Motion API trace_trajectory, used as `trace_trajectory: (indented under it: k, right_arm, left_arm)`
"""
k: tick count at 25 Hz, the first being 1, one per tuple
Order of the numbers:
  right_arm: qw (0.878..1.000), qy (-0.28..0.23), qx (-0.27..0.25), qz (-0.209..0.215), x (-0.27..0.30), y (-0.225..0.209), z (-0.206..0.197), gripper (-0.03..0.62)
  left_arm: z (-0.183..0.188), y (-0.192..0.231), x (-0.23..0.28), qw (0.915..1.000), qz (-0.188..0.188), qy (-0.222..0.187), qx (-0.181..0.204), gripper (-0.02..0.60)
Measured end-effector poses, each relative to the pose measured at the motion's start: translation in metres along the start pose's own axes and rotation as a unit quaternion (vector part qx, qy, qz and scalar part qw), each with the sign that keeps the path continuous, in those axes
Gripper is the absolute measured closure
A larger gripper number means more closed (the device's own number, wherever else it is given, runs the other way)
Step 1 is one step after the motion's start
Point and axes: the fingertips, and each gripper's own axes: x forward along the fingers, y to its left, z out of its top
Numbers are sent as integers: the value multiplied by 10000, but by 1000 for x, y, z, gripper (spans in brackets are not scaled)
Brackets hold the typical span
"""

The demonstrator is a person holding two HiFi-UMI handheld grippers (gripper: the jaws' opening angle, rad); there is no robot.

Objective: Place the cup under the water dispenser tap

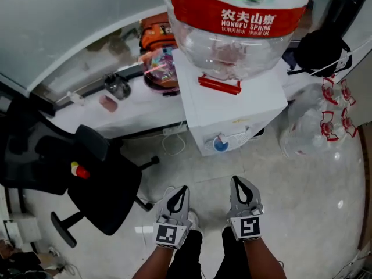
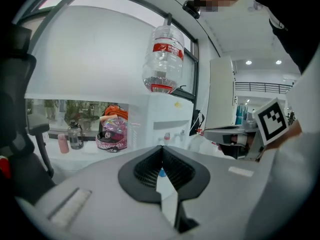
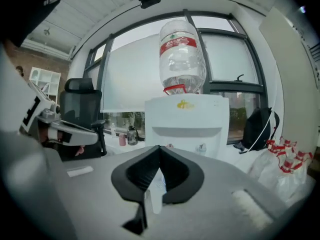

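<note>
At the far left a black chair [image 1: 99,179] is standing on the pale floor [image 1: 302,214], turned away from the white counter [image 1: 133,112] that is running along the window. On that counter a dark bottle [image 1: 117,86] and a small pink container [image 1: 108,103] are standing close together. Further right an orange bag [image 1: 156,29] is lying behind a bright patterned pouch [image 1: 160,68].

The left gripper [image 1: 184,188] is hovering low in the head view, well short of the dispenser [image 1: 232,106] and pointing toward it. Its own view is showing the two jaws meeting at their tips, clenched on nothing.

The dispenser is standing against the counter, just right of the pouch, and is carrying an upturned water jug [image 1: 232,45] with a red label. The cup [image 1: 220,145], small and blue, is sitting in the recess at the dispenser's front, under the taps, apart from both grippers. The left gripper view is catching it as a blue speck through the gap behind the closed tips.

The right gripper [image 1: 235,179] is hanging beside the left one, a little nearer the dispenser, facing the same way. Its jaws are pressing together too, with nothing gripped between them.

To the right of the dispenser a black backpack [image 1: 319,51] is resting on the counter. Below it a clear plastic sack [image 1: 314,127] with red handles is slumping on the floor near the dispenser's side.
</note>
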Motion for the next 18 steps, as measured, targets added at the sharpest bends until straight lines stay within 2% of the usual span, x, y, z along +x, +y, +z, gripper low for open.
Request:
trace_trajectory:
  k: [3, 7, 10, 15, 18]
  right_arm:
    - [9999, 5, -138, 38, -20, -2, 33, 591]
    - [9996, 234, -155, 50, -55, -2, 67, 591]
    - [9995, 228, -149, 166, -71, 6, 102, 591]
    - [9986, -105, -351, 371, -81, 11, 171, 592]
    - [9983, -174, -355, 417, -83, 10, 192, 592]
  left_arm:
    - [31, -8, -4, 9998, -158, -23, -131, 565]
    - [69, -39, -29, 9984, -440, 109, -351, 566]
    - [91, -52, -50, 9985, -475, 153, -213, 566]
    - [130, -63, -60, 9982, -600, -17, 86, 566]
    - [156, -63, -61, 9975, -629, -200, 243, 565]
